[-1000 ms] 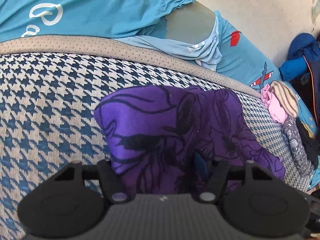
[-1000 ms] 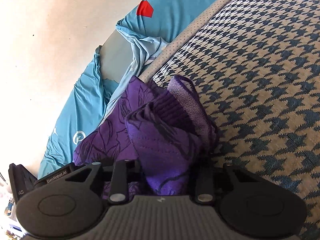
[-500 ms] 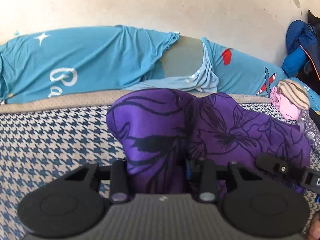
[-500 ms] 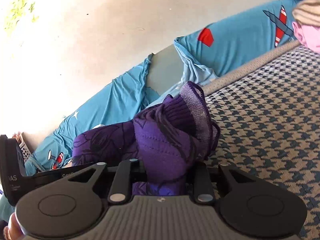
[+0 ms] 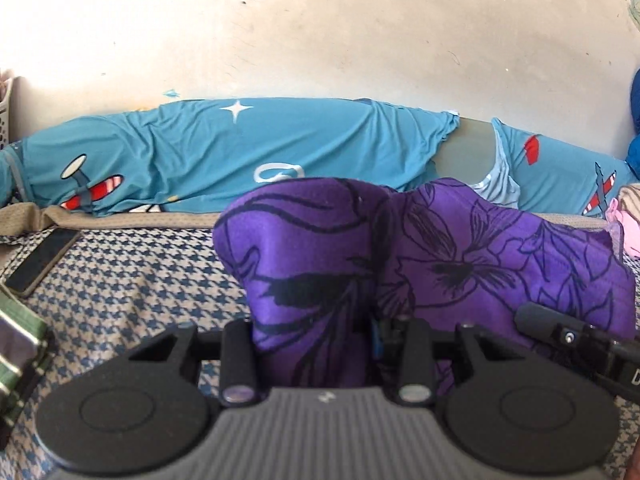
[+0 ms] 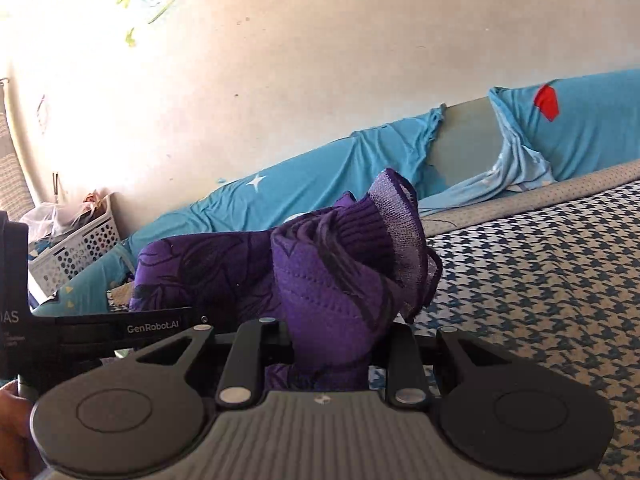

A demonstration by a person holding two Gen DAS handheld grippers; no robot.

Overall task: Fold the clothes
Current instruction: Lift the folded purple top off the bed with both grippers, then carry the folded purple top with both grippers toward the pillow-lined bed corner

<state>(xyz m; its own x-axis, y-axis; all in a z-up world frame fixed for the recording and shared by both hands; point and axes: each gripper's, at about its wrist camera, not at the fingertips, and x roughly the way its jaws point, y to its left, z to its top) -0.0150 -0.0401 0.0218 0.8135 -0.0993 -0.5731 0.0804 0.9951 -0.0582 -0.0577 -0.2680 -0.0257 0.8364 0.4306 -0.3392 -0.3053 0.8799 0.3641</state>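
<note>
Purple flowered garment (image 5: 440, 264) held in both my grippers, bunched, and as far as I can tell clear of the houndstooth bed cover (image 5: 132, 280). My left gripper (image 5: 320, 340) is clamped on one gathered end, cloth rising toward 12 o'clock; my right gripper (image 6: 332, 344) is clamped on the other end, where a ribbed hem (image 6: 396, 208) stands at 12 to 1 o'clock. The garment's long axis runs between the tools: from the left it stretches toward 3 o'clock, from the right toward 9 o'clock. Open cover lies at 9 o'clock of the left tool, short of a phone (image 5: 40, 260), and at 3 o'clock of the right. The blue sheet (image 5: 240, 148) and wall (image 5: 320, 40) bound 12 o'clock. Spreading calls for drawing the ends apart, I judge.
</note>
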